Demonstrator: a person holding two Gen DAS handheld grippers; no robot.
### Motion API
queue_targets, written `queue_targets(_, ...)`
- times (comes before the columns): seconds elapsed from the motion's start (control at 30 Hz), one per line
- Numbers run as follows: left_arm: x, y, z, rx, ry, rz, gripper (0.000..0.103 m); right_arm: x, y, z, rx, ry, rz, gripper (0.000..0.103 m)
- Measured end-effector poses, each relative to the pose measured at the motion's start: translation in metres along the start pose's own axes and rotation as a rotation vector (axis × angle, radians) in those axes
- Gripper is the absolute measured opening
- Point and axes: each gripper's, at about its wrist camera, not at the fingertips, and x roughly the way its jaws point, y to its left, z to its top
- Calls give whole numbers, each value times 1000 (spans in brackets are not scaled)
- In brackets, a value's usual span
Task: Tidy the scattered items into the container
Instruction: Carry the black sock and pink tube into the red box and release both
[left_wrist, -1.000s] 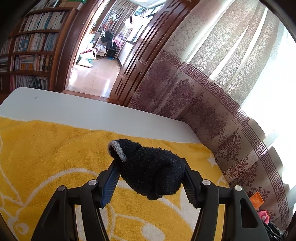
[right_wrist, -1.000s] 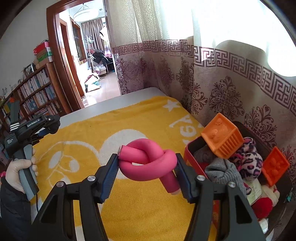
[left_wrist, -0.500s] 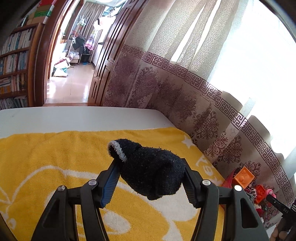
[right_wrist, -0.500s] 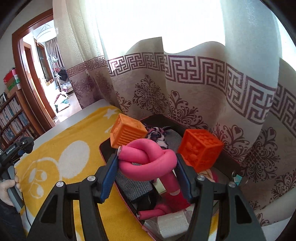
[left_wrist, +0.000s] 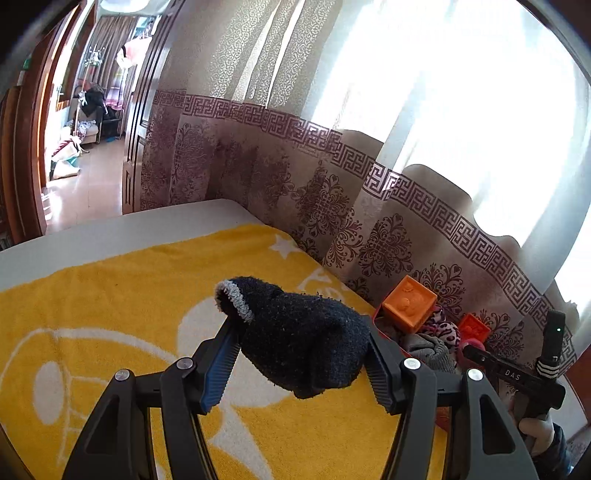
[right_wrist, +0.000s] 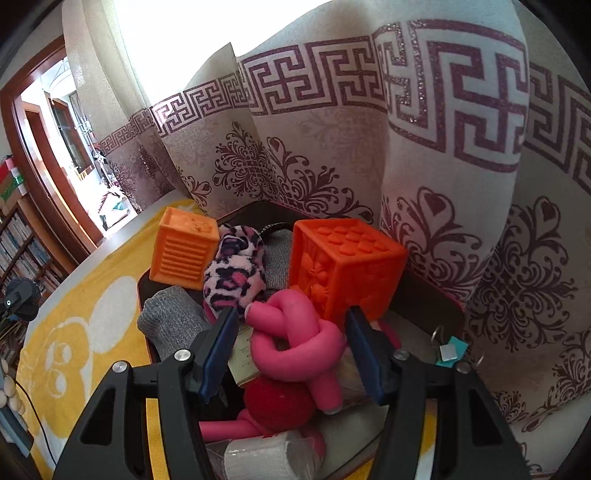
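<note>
Left wrist view: the left claw (left_wrist: 301, 354) is closed on a black fuzzy sock (left_wrist: 303, 341) with a grey-trimmed cuff, held clear above the yellow towel (left_wrist: 110, 295) that covers the worktop (left_wrist: 110, 225). The sock fills the gap between both fingers (left_wrist: 218, 363). Ahead and to the right of this claw lies the container (left_wrist: 376, 319), close against the patterned curtain (left_wrist: 369, 229); an orange cube (left_wrist: 408, 302) shows at its near corner. The right claw's body appears at the far right of this view, over the container.

Right wrist view: the right claw (right_wrist: 291, 350) stands open over the container (right_wrist: 428, 299), its blue-padded fingers (right_wrist: 364, 354) well apart. Between them lies a pink knotted foam tube (right_wrist: 295, 343); whether either finger touches it cannot be told. The tube rests among the contents, on a red fuzzy ball (right_wrist: 277, 400). Just beyond the claw sit a red-orange embossed cube (right_wrist: 343, 266), a leopard-print plush item (right_wrist: 234, 273) and the orange ribbed cube (right_wrist: 184, 249). A grey knitted sock (right_wrist: 173, 321) lies to the left of the left finger, and a white roll (right_wrist: 258, 458) lies below the claw. A teal tag (right_wrist: 450, 350) on a ring lies to the right.
</note>
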Motion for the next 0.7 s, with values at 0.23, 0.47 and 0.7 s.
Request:
queue_targets(0.23, 37, -67, -10, 86, 79, -84, 64, -15, -10, 0, -5, -53, 27, 64)
queue_targets(0.47, 69, -119, -19, 148, 136, -147, 64, -41, -9, 5, -21, -157, 37, 64)
queue_targets(0.7, 92, -159, -32, 206, 183, -195, 64, -63, -12, 8, -8, -287, -9, 72)
